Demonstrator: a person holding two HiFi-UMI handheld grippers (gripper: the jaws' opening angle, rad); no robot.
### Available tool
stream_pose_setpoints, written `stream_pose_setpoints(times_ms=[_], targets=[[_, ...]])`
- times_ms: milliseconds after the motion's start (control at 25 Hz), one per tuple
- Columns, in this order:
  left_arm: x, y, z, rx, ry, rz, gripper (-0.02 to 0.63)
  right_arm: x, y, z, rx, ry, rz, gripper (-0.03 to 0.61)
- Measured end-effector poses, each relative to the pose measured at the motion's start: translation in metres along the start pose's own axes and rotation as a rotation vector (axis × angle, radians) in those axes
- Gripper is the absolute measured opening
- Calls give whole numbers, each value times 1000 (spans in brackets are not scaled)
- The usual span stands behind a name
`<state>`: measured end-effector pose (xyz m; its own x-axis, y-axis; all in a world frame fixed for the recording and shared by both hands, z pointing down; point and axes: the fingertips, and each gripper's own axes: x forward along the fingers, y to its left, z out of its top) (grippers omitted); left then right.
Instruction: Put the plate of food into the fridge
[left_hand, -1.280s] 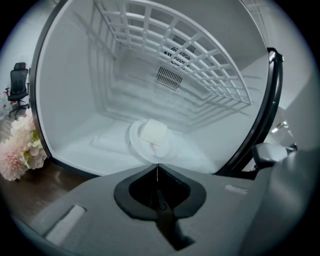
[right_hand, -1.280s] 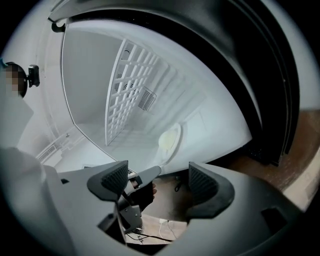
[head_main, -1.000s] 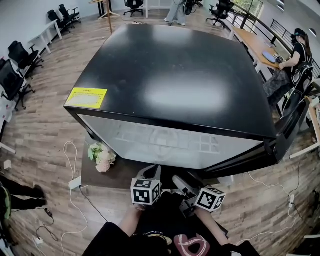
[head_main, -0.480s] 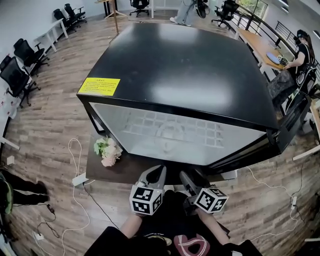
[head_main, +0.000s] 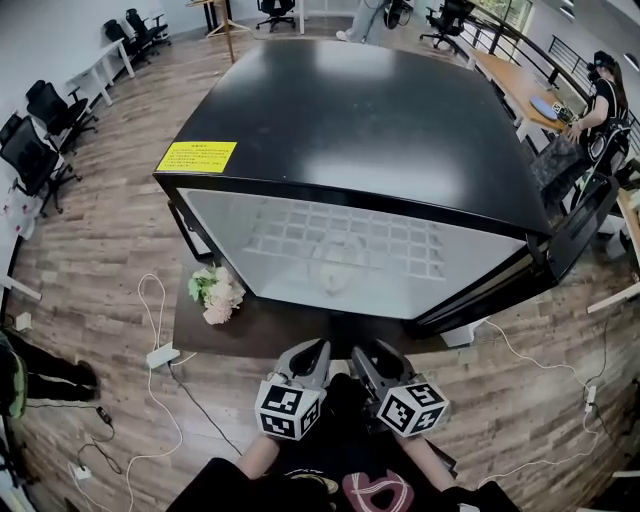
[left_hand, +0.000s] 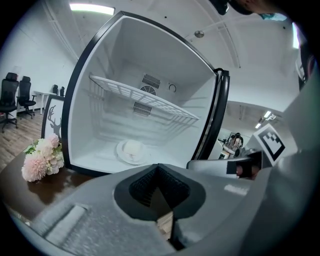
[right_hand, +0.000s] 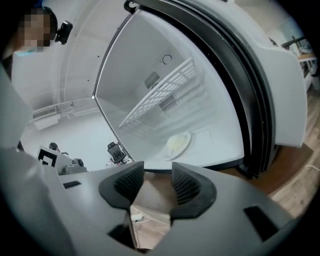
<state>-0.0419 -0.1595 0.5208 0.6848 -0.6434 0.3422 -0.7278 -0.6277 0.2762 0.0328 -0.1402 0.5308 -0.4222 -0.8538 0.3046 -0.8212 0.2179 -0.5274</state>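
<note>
The black fridge (head_main: 360, 120) stands open toward me, its white inside and wire shelf (left_hand: 145, 97) showing. The white plate of food (left_hand: 132, 150) (right_hand: 177, 145) (head_main: 335, 270) rests on the fridge's floor under the shelf, with nothing holding it. My left gripper (head_main: 305, 355) (left_hand: 158, 167) hangs in front of the fridge, well short of the plate, jaws shut and empty. Beside it, my right gripper (head_main: 365, 358) (right_hand: 157, 172) is closing, a gap still between its pads and nothing in it.
The fridge door (head_main: 580, 225) (right_hand: 260, 100) is swung out to the right. A pink flower bunch (head_main: 215, 293) (left_hand: 42, 157) lies on a low dark table (head_main: 260, 335) under the fridge's front. Cables and a power strip (head_main: 160, 355) cross the wooden floor. A person (head_main: 600, 100) sits far right.
The fridge's inside shows more fully than a second ago. Both grippers have sunk a little toward me and drawn closer together.
</note>
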Motion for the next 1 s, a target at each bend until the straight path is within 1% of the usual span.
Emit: stream_pose_setpoints(times_ms=[80, 240, 400, 560, 760, 840, 1000], targets=[[-2, -4, -3, -3, -3, -4, 8, -3, -1, -1, -32, 0, -17, 153], [-7, -10, -4, 1, -14, -18, 8, -6, 2, -2, -59, -4, -36, 103], [-10, -17, -4, 8, -33, -41, 8, -9, 7, -3, -112, 6, -45, 87], [-9, -19, -4, 16, -35, -39, 8, -11, 6, -1, -162, 7, -74, 26], [-10, -20, -2, 8, -47, -43, 8, -13, 3, 2, -177, -8, -97, 28], [-10, -20, -2, 7, -45, -40, 8, -14, 4, 3, -187, -5, -97, 12], [-10, -21, -1, 11, -52, -32, 8, -14, 4, 2, -181, -3, -93, 9]])
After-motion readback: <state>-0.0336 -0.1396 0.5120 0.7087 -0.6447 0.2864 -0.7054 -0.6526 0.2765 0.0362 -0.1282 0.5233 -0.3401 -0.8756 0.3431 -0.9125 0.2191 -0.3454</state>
